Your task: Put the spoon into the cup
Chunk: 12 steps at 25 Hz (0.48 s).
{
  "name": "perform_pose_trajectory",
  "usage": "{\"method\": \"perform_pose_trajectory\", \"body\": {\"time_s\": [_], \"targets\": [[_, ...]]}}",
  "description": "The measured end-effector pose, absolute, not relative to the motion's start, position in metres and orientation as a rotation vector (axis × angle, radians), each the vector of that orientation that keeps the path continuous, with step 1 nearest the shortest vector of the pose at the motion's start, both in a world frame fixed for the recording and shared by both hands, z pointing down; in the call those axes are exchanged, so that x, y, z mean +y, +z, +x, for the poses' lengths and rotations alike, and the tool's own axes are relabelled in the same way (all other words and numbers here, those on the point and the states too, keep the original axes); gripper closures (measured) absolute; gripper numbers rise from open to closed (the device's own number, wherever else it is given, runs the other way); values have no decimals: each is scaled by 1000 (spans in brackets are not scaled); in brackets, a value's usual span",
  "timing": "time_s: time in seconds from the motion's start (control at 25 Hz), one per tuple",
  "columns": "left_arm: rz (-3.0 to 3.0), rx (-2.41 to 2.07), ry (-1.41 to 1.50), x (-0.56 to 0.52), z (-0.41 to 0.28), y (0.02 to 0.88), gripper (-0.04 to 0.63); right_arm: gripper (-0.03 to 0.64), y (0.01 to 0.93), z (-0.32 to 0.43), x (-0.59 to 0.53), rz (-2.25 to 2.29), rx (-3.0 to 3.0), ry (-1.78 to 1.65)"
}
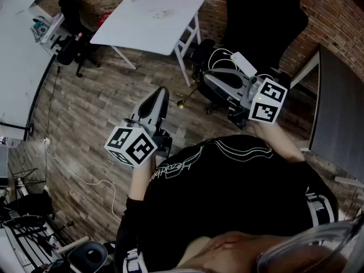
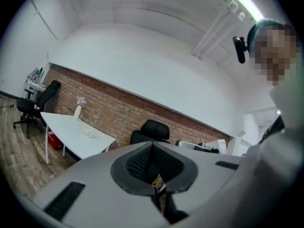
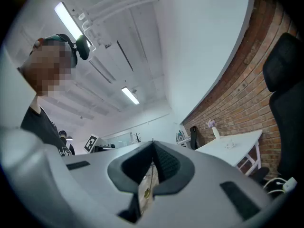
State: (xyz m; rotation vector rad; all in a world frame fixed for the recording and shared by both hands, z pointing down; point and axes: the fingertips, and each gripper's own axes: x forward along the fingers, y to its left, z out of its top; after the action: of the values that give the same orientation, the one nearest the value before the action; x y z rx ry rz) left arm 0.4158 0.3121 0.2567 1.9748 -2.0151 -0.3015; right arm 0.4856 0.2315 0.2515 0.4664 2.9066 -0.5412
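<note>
Start of task, near to far. My left hand-held gripper (image 2: 152, 150) and right hand-held gripper (image 3: 153, 148) are each pressed together on nothing, held above the grey wood-plank floor (image 1: 96, 101). Well apart from them, the white rectangular surface (image 1: 142, 30) carries a small pale item (image 1: 161, 13), too small to identify. I can make out neither spoon nor cup. I judge the task unstarted: approach, pick-up and placement remain.

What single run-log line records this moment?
left gripper: jaws shut, empty | right gripper: jaws shut, empty | white table: across room | task: not started
</note>
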Motion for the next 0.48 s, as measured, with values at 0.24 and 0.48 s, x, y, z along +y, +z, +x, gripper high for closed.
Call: {"method": "perform_pose_trajectory", "body": {"time_s": [0.24,0.48], "targets": [[1934,-2030,-289,312,408,265,591,618,256,474,227,490,2900,-562],[1851,-2058,-263,315,381,288,591,618,275,443,222,506,2917,-639]]}}
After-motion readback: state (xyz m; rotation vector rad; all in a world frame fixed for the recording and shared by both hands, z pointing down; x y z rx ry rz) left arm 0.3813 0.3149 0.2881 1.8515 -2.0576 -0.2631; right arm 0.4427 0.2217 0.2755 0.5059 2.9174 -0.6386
